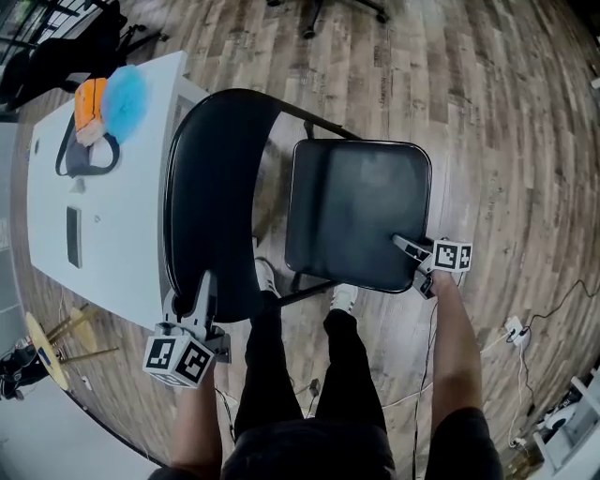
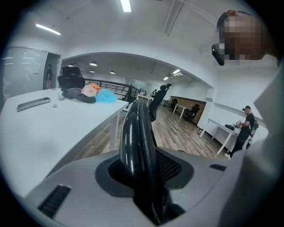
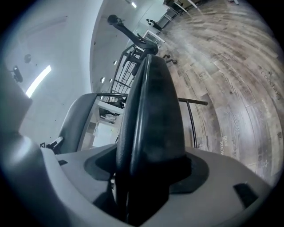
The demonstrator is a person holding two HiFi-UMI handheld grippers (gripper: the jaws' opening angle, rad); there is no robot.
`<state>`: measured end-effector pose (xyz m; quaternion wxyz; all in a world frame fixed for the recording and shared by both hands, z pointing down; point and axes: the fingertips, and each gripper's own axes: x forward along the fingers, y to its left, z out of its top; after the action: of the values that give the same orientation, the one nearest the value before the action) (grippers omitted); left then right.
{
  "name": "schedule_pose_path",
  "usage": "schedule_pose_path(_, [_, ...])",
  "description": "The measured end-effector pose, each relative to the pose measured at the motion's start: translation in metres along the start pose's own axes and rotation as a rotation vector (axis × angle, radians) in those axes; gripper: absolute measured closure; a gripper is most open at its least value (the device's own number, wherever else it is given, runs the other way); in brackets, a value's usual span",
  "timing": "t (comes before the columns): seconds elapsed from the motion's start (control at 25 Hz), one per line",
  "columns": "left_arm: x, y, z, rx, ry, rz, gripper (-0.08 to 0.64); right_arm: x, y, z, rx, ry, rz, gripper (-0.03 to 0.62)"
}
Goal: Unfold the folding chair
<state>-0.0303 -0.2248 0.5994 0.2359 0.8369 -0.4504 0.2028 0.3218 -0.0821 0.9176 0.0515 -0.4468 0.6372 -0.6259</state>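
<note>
- Beside the white tabletop (image 1: pixel 112 234), on wood floor (image 1: pixel 487 122): black folding chair (image 1: pixel 281 202), seat (image 1: pixel 352 211) swung out from backrest (image 1: pixel 211 197).
- On tabletop: orange item (image 1: pixel 90 105) and fluffy blue item (image 1: pixel 125 98), touching.
- Left gripper (image 1: pixel 202 286): clamped on backrest rim, jaws partly apart around it.
- Right gripper (image 1: pixel 405 246): clamped on near seat corner, jaws fairly wide on padded edge.

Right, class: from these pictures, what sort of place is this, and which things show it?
Most likely an open-plan office or shared workspace: a wood-plank floor, long white tables, a black office chair behind one of them, and strip lights on the ceiling.
</note>
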Motion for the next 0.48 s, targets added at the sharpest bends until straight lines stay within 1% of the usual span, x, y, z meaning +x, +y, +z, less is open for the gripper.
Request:
schedule_pose_path(0.16, [0.013,-0.009,-0.009,0.012,0.013,0.005,0.422,0.001,-0.03,0.001,0.028,0.014,-0.009,0.265])
schedule_pose_path(0.32, [0.022,-0.021,-0.021,0.008,0.026,0.005,0.423,-0.001,-0.058,0.0,0.044,0.026,-0.013,0.25])
schedule_pose_path(0.4, [0.028,-0.028,-0.029,0.005,0.041,-0.005,0.423,-0.004,-0.074,-0.003,0.051,0.046,-0.037,0.224])
schedule_pose_path(0.48, [0.032,-0.034,-0.034,0.009,0.059,-0.018,0.423,-0.007,-0.09,-0.008,0.054,0.079,-0.083,0.195])
